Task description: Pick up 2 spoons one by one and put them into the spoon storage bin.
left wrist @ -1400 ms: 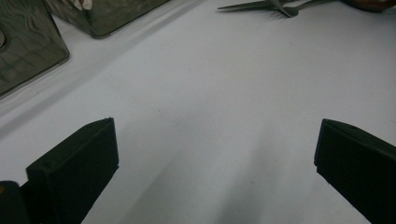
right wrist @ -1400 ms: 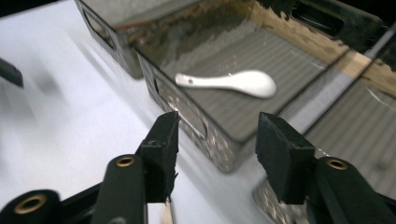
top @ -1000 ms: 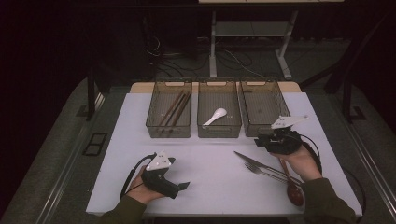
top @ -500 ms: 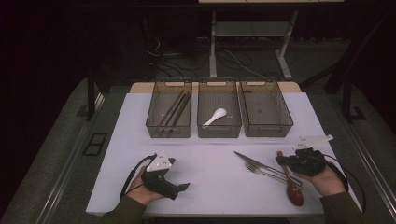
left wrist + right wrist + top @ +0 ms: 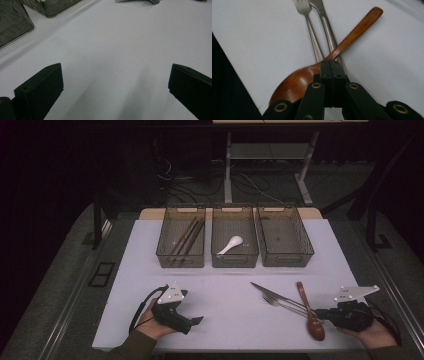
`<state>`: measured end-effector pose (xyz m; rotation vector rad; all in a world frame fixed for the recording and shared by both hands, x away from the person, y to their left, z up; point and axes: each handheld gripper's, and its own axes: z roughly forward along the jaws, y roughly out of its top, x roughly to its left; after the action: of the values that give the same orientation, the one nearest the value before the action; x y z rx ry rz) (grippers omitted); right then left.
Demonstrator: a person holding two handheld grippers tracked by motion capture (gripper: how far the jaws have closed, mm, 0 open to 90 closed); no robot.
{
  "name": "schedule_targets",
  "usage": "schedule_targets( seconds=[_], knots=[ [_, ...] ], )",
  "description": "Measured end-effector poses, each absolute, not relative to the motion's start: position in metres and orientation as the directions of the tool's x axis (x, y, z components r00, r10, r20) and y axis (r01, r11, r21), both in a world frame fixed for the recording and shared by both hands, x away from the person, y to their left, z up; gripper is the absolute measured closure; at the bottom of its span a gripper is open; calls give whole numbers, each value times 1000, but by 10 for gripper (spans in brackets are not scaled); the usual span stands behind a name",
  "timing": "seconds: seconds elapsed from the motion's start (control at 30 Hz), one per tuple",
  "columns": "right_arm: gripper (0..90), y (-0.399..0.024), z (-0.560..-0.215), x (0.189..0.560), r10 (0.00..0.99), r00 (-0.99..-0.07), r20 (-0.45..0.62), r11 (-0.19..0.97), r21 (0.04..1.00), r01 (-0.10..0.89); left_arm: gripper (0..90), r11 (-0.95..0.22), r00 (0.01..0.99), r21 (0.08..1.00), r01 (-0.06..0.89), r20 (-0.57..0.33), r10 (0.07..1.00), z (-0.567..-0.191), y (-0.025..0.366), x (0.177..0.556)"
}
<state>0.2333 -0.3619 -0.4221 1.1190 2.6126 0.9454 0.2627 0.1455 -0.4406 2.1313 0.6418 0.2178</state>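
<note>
A wooden spoon (image 5: 303,296) lies on the white table (image 5: 225,285) at the near right, its bowl toward me. It crosses over the handles of a metal fork (image 5: 283,304) and knife (image 5: 269,292). My right gripper (image 5: 320,313) rests low just right of the spoon's bowl. In the right gripper view its jaws (image 5: 329,62) are pressed together with nothing between them, above where the spoon's (image 5: 354,30) bowl meets its handle, beside the fork (image 5: 312,40) and knife (image 5: 325,22). My left gripper (image 5: 197,320) sits at the near left, jaws (image 5: 115,75) wide apart over bare table.
Three clear bins stand in a row at the back. The left bin (image 5: 165,251) holds brown chopsticks (image 5: 186,235), the middle bin (image 5: 235,260) a white spoon (image 5: 230,244), and the right bin (image 5: 285,255) looks empty. A dark floor drops off past the table's edges.
My right gripper has moved from beside the right bin back toward me and down to the spoon's bowl. The left gripper has stayed put.
</note>
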Motion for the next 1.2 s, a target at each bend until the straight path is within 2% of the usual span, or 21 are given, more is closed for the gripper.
schedule_targets(
  seconds=[0.27,0.43,0.77,1.2],
  knots=[
    [898,-370,-427,228,709,-697,109,513,597,616,0,-495,854,788,367,-74,516,-441,145,263],
    [898,-363,-426,244,723,-685,88,500,617,608,0,-491,851,788,372,-78,520,-442,143,263],
    [899,-341,-434,282,758,-650,53,499,594,631,0,-489,850,788,373,-80,520,-442,144,263],
    [899,-314,-438,304,717,-693,75,529,589,611,0,-491,853,788,371,-79,517,-442,144,263]
  ],
)
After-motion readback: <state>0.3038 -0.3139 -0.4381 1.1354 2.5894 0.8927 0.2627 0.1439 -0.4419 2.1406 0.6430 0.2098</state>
